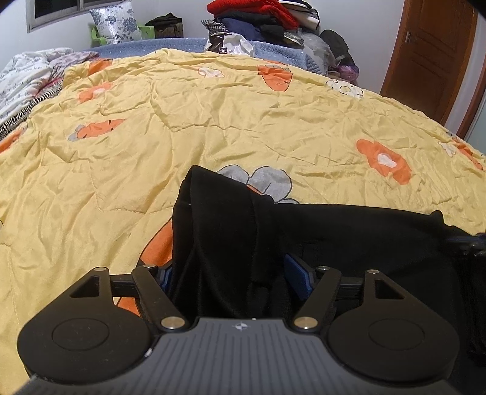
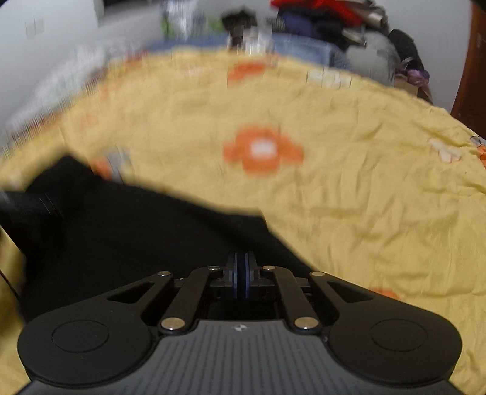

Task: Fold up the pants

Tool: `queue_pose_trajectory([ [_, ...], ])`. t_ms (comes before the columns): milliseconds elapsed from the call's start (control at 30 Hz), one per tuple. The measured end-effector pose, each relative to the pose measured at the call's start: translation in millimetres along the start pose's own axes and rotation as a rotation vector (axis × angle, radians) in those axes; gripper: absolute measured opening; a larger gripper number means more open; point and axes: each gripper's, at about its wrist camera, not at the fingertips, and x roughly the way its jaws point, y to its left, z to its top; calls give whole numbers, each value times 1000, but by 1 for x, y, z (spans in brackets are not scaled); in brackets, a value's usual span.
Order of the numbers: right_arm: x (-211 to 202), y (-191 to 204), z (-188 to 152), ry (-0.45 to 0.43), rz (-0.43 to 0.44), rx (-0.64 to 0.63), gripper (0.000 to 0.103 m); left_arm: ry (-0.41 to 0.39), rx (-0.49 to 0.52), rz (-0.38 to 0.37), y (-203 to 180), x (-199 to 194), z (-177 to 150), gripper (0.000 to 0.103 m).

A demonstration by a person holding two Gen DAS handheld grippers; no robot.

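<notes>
The black pants (image 1: pixel 349 231) lie on the yellow quilt (image 1: pixel 212 127) of the bed. In the left wrist view a bunched fold of the pants (image 1: pixel 218 243) rises between the wide-apart blue pads (image 1: pixel 296 273) of my left gripper (image 1: pixel 231 273); the fabric fills the gap and hides the left pad mostly. In the blurred right wrist view my right gripper (image 2: pixel 241 273) has its blue pads pressed together over the pants (image 2: pixel 127 231); whether cloth is pinched between them I cannot tell. The other gripper shows at the far left (image 2: pixel 18 203).
The yellow quilt (image 2: pixel 349 170) with orange carrot prints covers the bed. A pile of clothes (image 1: pixel 261 18) and a pillow (image 1: pixel 117 21) stand at the far side. A crumpled blanket (image 1: pixel 27 79) lies far left. A wooden door (image 1: pixel 434 54) is at the right.
</notes>
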Motion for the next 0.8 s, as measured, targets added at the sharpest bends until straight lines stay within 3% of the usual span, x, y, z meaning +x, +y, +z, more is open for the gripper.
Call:
queue_pose_trajectory([
  [67, 2, -2, 1, -48, -11, 55, 5, 11, -15, -11, 2, 0, 0, 73],
  [100, -1, 2, 3, -65, -75, 76, 6, 15, -18, -14, 3, 0, 1, 73],
  [167, -12, 31, 2, -129, -254, 13, 6, 12, -4, -14, 1, -1, 1, 72],
  [200, -18, 50, -2, -163, -277, -39, 8, 8, 0, -13, 0, -1, 1, 72],
  [233, -24, 66, -7, -193, -258, -87, 16, 4, 4, -11, -1, -1, 0, 72],
  [267, -32, 86, -13, -225, -229, -132, 25, -1, 11, -9, -2, -1, 0, 72],
  [333, -43, 114, -22, -271, -209, -166, 95, -19, 33, -6, -5, -3, -1, 66],
  [367, -47, 125, -25, -295, -199, -167, 103, -26, 49, -5, -7, -4, -2, 60],
  [500, -49, 156, -30, -321, -121, -158, 103, -53, 103, 22, -16, -8, -4, 42],
  [800, -39, 175, -35, -298, -211, -200, 103, -63, 104, 1, -10, -12, -5, 31],
])
